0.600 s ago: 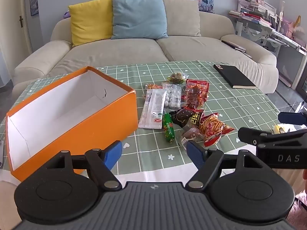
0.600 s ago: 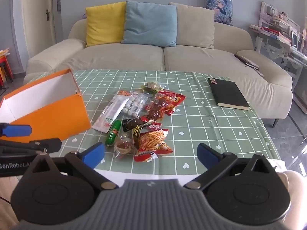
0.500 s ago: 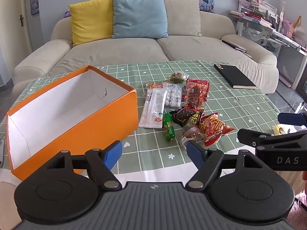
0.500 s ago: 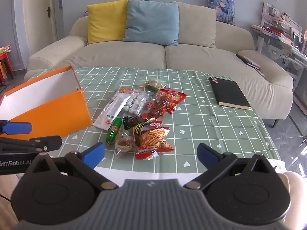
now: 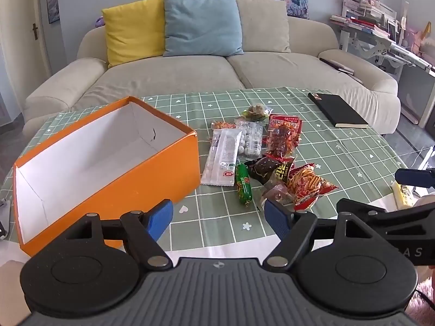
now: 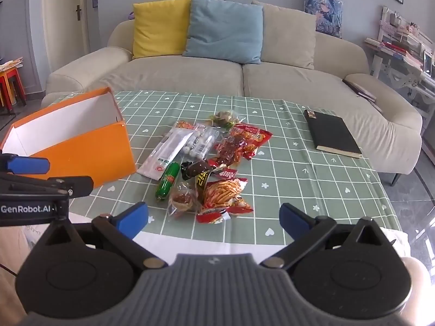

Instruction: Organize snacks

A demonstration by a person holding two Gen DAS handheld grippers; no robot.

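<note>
Comparing with the views from half a second back, little differs on the left wrist camera: the orange box (image 5: 108,168) still fills the left of the frame, open-topped and holding nothing, and the snack pile (image 5: 261,160) sits just right of it at centre, unmoved on the green checked tablecloth (image 5: 353,163). The left gripper (image 5: 218,217) hangs at the bottom of the frame with its blue pads spread wide, holding nothing. The right wrist view has eased forward: the pile now lies closer to the frame's centre and appears larger.

In that view, from left to right: the box at the left edge, the long white packet (image 6: 168,149) beside it, the green sausage (image 6: 168,180) at the packet's lower end, then the dark wrapped sweet (image 6: 198,168) and the red chip bag (image 6: 225,195) nearest the camera. The black notebook (image 6: 333,133) lies well apart at the right. The right gripper (image 6: 213,218) hovers short of the pile, fingers parted and empty.
</note>
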